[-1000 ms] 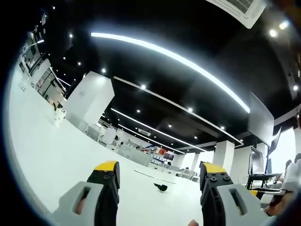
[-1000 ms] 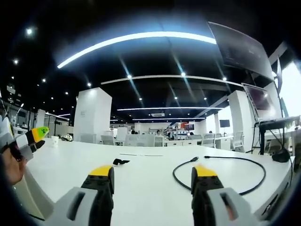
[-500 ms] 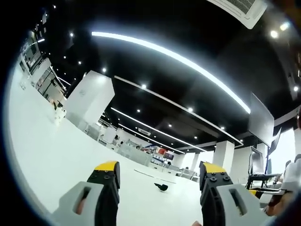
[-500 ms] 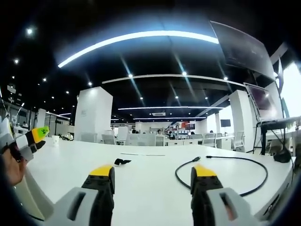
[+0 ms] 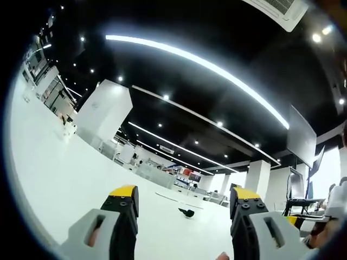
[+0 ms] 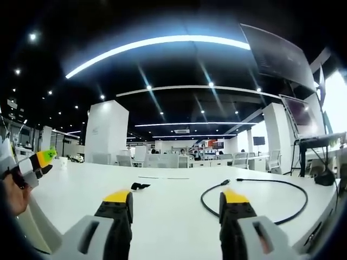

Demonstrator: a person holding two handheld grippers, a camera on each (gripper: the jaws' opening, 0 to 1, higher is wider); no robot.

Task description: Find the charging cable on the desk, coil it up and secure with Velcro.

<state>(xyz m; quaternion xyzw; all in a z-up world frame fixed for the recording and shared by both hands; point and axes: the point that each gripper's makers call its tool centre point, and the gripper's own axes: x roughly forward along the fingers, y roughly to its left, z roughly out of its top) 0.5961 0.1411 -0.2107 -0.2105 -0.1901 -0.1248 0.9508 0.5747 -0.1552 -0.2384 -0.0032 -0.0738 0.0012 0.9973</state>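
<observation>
A black charging cable (image 6: pixel 288 184) lies in a loose open loop on the white desk (image 6: pixel 168 214), ahead and to the right of my right gripper (image 6: pixel 175 197). One plug end (image 6: pixel 224 183) points left. A small black Velcro strap (image 6: pixel 140 186) lies apart from the cable, further left. My right gripper is open, low over the desk, with nothing between its jaws. My left gripper (image 5: pixel 184 194) is also open and empty, and the same strap (image 5: pixel 186 212) lies ahead between its jaws. The left gripper (image 6: pixel 42 157) also shows at the far left, held by a hand (image 6: pixel 13 196).
A thin dark strip (image 6: pixel 162 177) lies on the desk beyond the strap. A white cup (image 6: pixel 64 161) stands at the far left. A monitor and stand (image 6: pixel 317 142) rise past the desk's right end. Chairs and desks fill the office behind.
Both views have shifted only slightly with the hands. The cable and strap lie where they were, and both grippers stay open.
</observation>
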